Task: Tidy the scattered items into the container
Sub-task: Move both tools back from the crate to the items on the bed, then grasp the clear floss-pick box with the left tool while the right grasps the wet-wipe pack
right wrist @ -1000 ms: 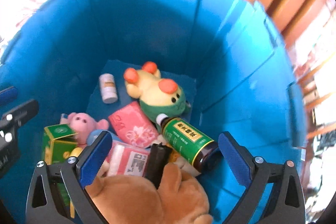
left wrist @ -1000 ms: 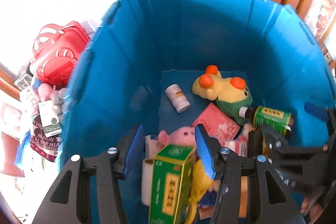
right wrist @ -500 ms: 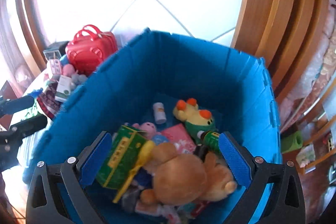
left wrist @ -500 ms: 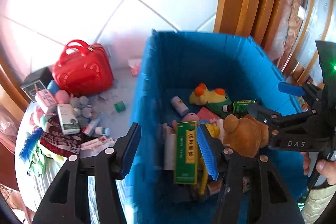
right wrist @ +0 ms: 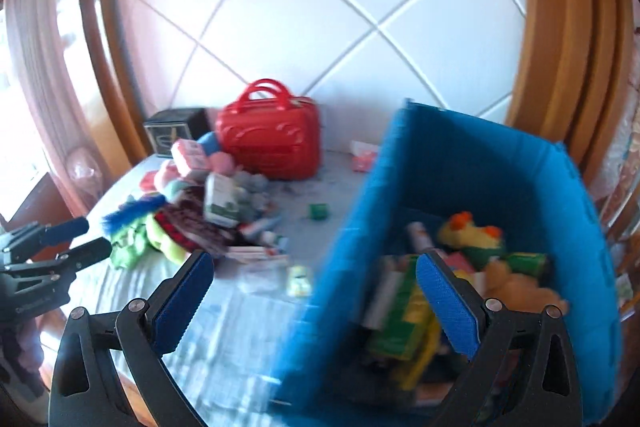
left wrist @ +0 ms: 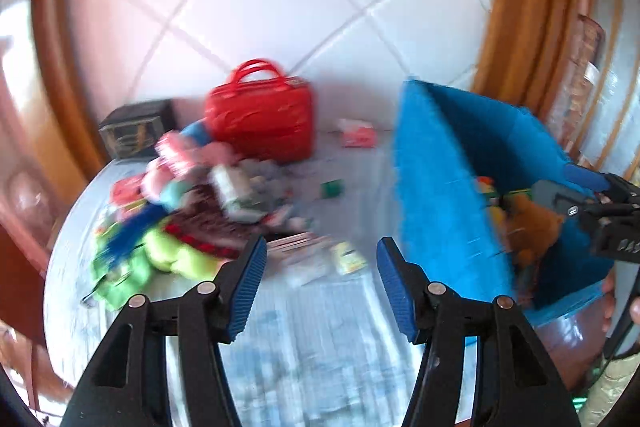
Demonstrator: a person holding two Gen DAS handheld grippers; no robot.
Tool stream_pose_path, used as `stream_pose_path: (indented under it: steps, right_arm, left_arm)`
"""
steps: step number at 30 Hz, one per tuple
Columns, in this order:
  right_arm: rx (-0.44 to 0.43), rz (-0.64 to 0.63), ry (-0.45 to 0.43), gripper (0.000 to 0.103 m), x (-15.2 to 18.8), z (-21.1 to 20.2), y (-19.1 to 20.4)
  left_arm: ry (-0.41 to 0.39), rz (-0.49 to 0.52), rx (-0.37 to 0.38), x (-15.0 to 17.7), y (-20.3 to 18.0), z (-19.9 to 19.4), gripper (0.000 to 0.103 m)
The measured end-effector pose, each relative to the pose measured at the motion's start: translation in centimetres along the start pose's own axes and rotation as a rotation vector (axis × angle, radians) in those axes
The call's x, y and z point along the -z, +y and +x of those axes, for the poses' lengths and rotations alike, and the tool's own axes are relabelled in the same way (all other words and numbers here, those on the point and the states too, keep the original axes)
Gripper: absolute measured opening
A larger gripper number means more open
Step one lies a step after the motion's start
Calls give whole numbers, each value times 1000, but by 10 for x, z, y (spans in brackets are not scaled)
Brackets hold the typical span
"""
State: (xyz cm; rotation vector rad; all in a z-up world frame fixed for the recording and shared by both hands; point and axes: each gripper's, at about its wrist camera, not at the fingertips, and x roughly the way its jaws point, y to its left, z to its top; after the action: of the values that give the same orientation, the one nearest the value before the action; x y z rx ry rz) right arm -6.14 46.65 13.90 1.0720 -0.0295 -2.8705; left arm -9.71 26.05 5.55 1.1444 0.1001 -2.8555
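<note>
While both views are smeared with motion blur, I can make out the layout well enough. At the far left of the tabletop (left wrist: 320, 327) lies a heap of scattered items (left wrist: 176, 211), a jumble of green, blue, pink and dark patterned things that I cannot name one by one. Behind that heap sits a dark box (right wrist: 174, 131), and just to its right stands a red case (right wrist: 272, 139) with two looped handles, upright against the white tiled wall (right wrist: 360, 7). My left tongs (left wrist: 320, 291) hang released over the pale cloth of the tabletop, blue pads wide apart with nothing between them, and a few flat packets (left wrist: 308, 255) lie just beyond their tips. A small green cube (right wrist: 319, 211) rests alone on the cloth between the heap and the bin. Further right is the blue bin (right wrist: 500, 163), standing on the tabletop with its near wall tall and its top open. Inside it I see a yellow and green plush toy (right wrist: 474, 235), a brown teddy bear (right wrist: 520, 287), a green carton (right wrist: 404, 319) and other things too blurred to tell. My right tongs (right wrist: 316, 303) are also released and carry nothing, one pad over the cloth and the other over the inside of the bin. Wooden framing (right wrist: 560, 27) curves up the right edge.
</note>
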Motion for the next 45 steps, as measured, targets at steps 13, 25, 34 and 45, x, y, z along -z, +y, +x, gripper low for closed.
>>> stream_pose_path:
  steps: [13,25,34,45]
  right_arm:
    - [-139,-41,121,103,37,101,111]
    - [-92,27,429,103,140,276,95]
    - [79,121,510,103,199,338,47]
    - [188,114,291,103,238,332,30]
  left_arm:
    - [48,-142,-87,53,122,56,57]
    - [257,-132,-98,114,109,207,57]
    - [328,42,23,131,71,302,57]
    - [284,189,195,108,15,361,61]
